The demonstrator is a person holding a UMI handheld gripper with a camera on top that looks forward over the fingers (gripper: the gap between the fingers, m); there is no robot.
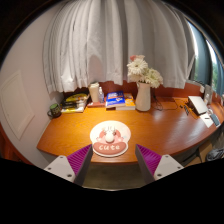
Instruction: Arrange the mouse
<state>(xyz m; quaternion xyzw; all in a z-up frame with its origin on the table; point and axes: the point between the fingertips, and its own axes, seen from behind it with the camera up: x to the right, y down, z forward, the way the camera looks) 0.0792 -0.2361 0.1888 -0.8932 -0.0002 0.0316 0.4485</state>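
Observation:
A round pink and white mouse pad (109, 139) with the word "cute" on it lies on the wooden desk (160, 128), just ahead of my fingers. A small white rounded thing (110, 131) sits at the pad's middle; I cannot tell if it is the mouse or part of the print. My gripper (112, 158) is open and empty, held above the desk's near edge. Its purple pads (76, 158) stand wide apart, on either side of the mouse pad's near rim.
A white vase of flowers (143, 90) stands behind the pad. Stacked books (73, 101) and a blue book (115, 99) lie at the back left. Papers and a device (203, 108) sit at the right end. White curtains (110, 45) hang behind the desk.

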